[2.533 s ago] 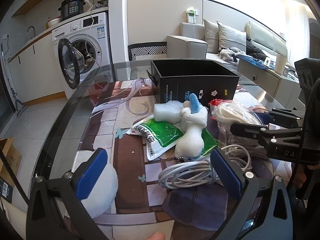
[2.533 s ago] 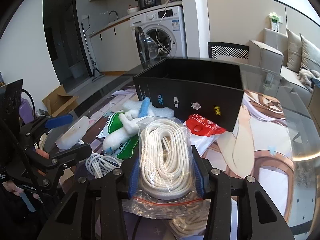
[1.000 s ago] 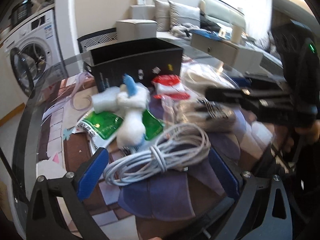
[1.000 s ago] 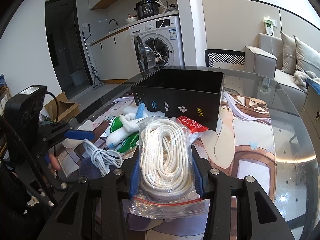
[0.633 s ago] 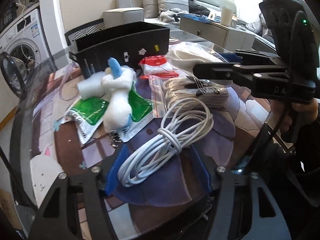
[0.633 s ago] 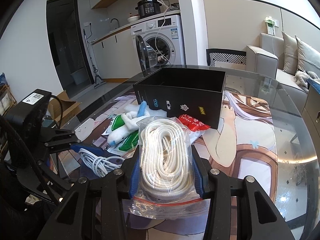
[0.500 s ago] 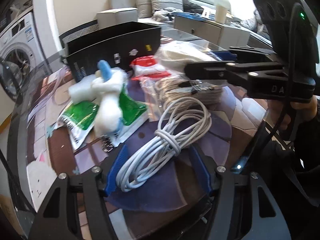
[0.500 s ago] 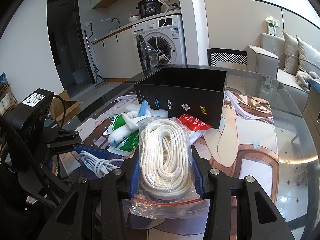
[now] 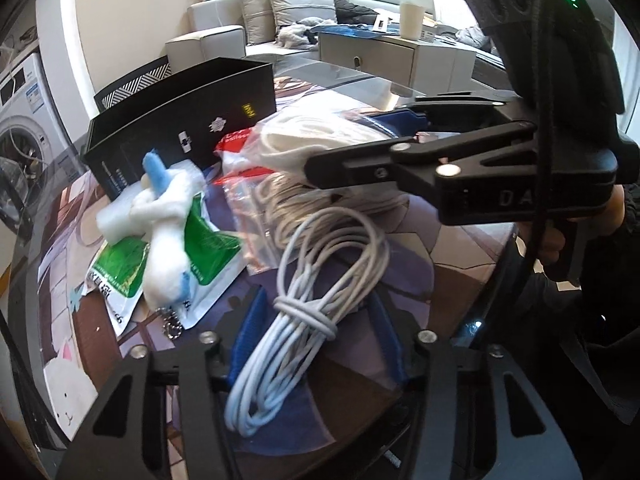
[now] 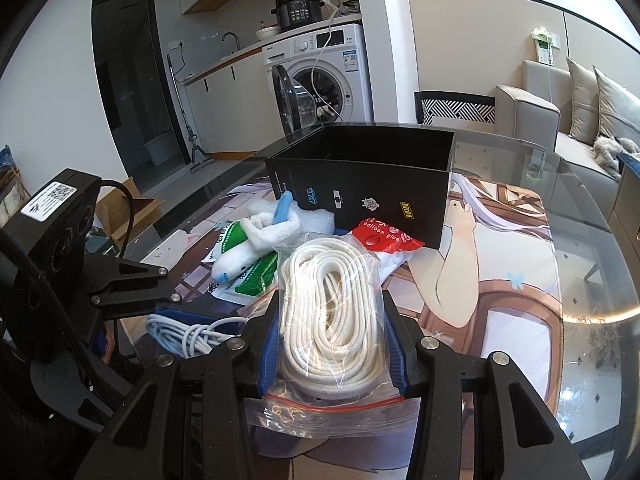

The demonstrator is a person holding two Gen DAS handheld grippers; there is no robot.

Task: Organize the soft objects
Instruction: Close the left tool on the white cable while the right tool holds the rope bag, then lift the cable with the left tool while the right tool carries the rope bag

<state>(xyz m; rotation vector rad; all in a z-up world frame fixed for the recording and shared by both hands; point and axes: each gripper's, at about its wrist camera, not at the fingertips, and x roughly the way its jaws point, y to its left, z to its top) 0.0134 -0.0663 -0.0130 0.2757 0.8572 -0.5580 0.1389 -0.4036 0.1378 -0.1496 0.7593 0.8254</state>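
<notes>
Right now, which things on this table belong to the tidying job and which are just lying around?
Part of the job:
- bagged white rope, gripped in the right claw
- white cable bundle, between the left claw's pads
- white and blue plush toy
- black box, open on top

Lying about:
- green and white packet
- red balloon glue packet
- washing machine

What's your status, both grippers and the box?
Left gripper shut on white cable bundle. Right gripper shut on bagged rope. Black box open; plush toy and red packet before it.
</notes>
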